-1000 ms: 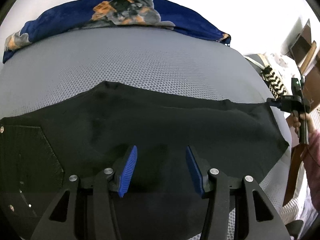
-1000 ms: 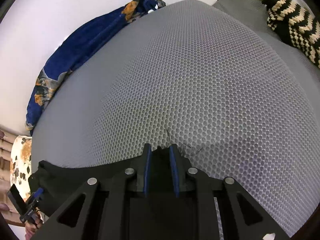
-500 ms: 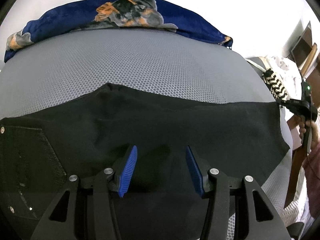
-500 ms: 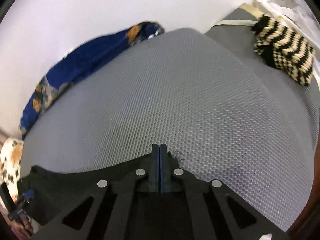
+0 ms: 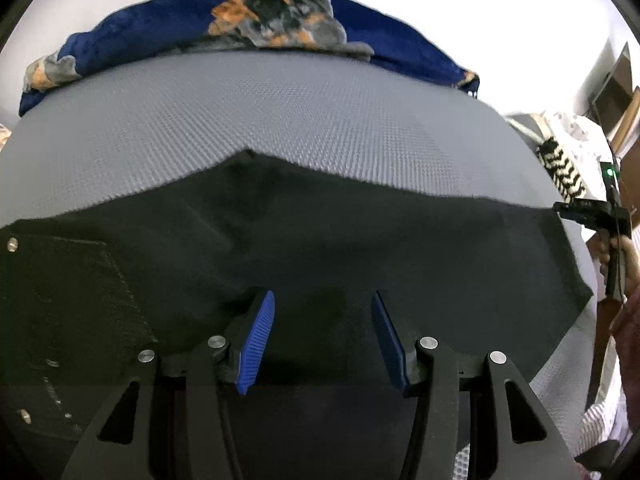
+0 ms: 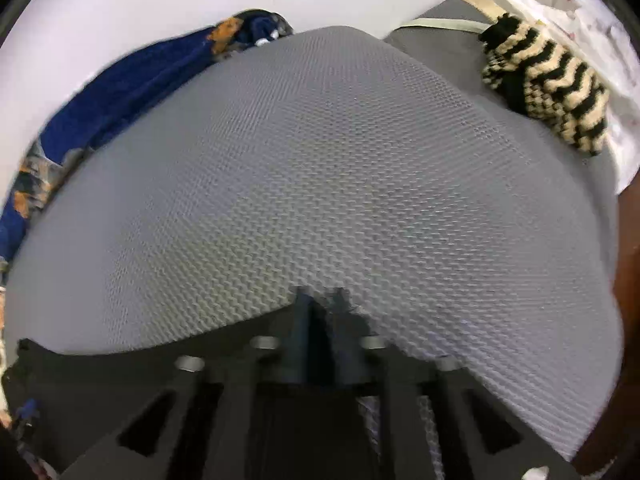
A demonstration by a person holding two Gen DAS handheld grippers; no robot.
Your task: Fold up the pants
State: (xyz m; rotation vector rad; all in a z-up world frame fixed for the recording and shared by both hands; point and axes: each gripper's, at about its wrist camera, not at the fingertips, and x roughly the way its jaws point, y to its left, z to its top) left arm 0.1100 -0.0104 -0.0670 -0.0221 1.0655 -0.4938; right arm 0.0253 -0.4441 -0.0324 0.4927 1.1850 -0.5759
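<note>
Black pants [image 5: 320, 240] lie spread across a grey mesh mattress [image 5: 260, 120], waist with pocket at the left, leg hem at the right. My left gripper [image 5: 322, 320] hangs open over the middle of the pants, its blue pads [image 5: 256, 340] holding nothing. My right gripper [image 6: 320, 320] is shut on the pants' far hem corner [image 6: 344, 304]; it also shows at the right edge of the left wrist view [image 5: 580, 212]. The right wrist view is blurred. The pants' edge [image 6: 100, 368] runs to the lower left there.
A blue patterned blanket [image 5: 260, 32] lies along the far edge against the white wall. A black-and-cream knitted piece [image 6: 548, 88] sits at the mattress's right end, beside white printed cloth [image 6: 592, 20]. Brown furniture [image 6: 624, 280] stands to the right.
My right gripper closed on the hem corner and pulled it outward, stretching the leg flatter. My left gripper stayed open over the pants, shifting slightly.
</note>
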